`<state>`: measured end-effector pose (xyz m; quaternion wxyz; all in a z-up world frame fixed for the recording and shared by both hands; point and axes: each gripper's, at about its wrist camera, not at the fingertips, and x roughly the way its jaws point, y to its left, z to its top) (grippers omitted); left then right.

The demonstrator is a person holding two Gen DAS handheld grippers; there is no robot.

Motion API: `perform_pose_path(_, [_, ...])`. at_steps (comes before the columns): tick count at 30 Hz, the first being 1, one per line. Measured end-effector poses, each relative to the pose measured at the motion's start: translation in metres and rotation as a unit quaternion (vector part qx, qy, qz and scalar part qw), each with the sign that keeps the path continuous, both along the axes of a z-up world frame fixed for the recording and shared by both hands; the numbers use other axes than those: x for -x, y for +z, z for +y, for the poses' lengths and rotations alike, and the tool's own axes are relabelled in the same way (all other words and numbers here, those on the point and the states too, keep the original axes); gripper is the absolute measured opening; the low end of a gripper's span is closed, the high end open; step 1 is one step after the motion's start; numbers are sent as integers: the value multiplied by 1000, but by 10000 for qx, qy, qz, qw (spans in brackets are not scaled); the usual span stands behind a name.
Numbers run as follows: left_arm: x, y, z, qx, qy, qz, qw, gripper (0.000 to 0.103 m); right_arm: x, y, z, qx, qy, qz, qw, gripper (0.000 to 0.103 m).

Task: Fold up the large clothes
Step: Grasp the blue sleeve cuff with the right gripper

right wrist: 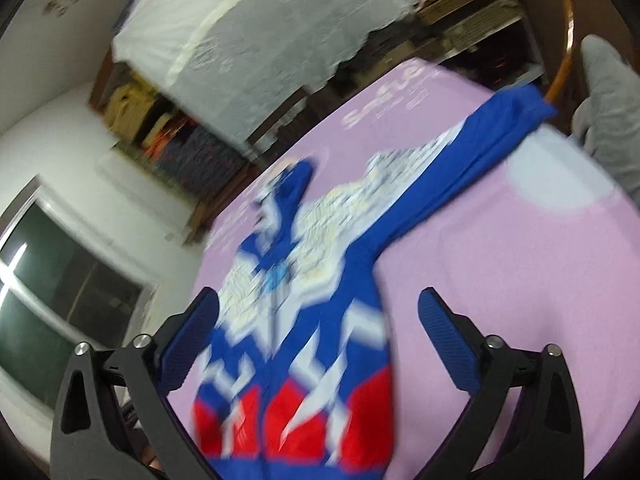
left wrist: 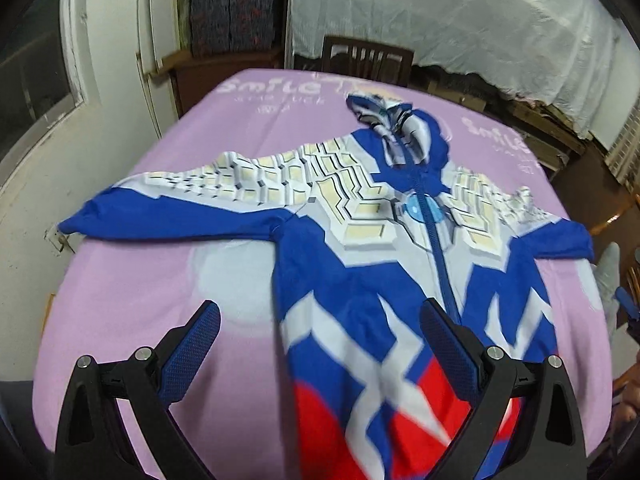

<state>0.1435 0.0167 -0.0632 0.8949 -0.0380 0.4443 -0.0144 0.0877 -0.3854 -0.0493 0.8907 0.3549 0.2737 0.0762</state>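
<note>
A blue, white and red hooded zip costume [left wrist: 360,248] lies flat, front up, on a table under a pink cloth [left wrist: 140,280]. Both sleeves are spread out sideways and the hood [left wrist: 394,120] is at the far end. My left gripper [left wrist: 320,320] is open and empty, hovering above the garment's lower left body. In the right wrist view the same costume [right wrist: 304,312] is blurred and tilted. My right gripper [right wrist: 320,312] is open and empty above its lower body, with the right sleeve [right wrist: 472,160] stretching toward the far right table edge.
A wooden chair [left wrist: 366,60] stands behind the table's far edge. White plastic sheeting [left wrist: 460,20] covers shelves at the back. A window [right wrist: 60,300] is in the left wall. A grey stuffed shape [right wrist: 608,112] sits off the table's right edge.
</note>
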Motion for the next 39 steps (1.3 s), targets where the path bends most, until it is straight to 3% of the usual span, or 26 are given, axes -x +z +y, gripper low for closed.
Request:
perform_pose_path(6, [-60,-29,-25,-524,-21,198,9984,100,-54,-21,-75,-115,-944,190,9953,77])
perform_pose_path(12, [-102,-67,-28,-315,133,651,9973,100,-97,-72,-139,-323,-1717,958,9800,73])
perform_pose_path(14, [-107,-79,-28,-415,126,724,9964,100,-110,-84,-144,-437,-1726,1135,9775,72])
perform_pose_path(16, [-105,-79,-33,-688,51,508,9963,100,-122,-92,-148,-488,-1743,1261,9754,72])
perform_pose_path(20, [-102,-82,-30,-516,156,352,9979,100,-145,-105,-145,-564,-1800,1536,9700,72])
perform_pose_path(24, [-102,-82,-31,-521,147,296,9981,100,-145,-113,-139,-686,-2104,1430,9647,72])
perform_pose_path(27, [-100,-81,-32,-534,140,259,9981,100,-139,-117,-142,-687,-2341,1224,9620,56])
perform_pose_path(29, [-100,-82,-34,-544,116,255,9981,100,-137,-121,-148,-633,-2468,1189,9597,35])
perform_pose_path(32, [-100,-81,-33,-522,30,319,9981,100,-140,-125,-158,-591,-2427,1201,9608,14])
perform_pose_path(35, [-103,-79,-30,-434,-84,434,9981,100,-137,-127,-163,-757,-2343,1180,9620,10])
perform_pose_path(39, [-105,-72,-21,-128,-57,429,9990,100,-136,-112,-155,-395,-2223,1011,9689,8])
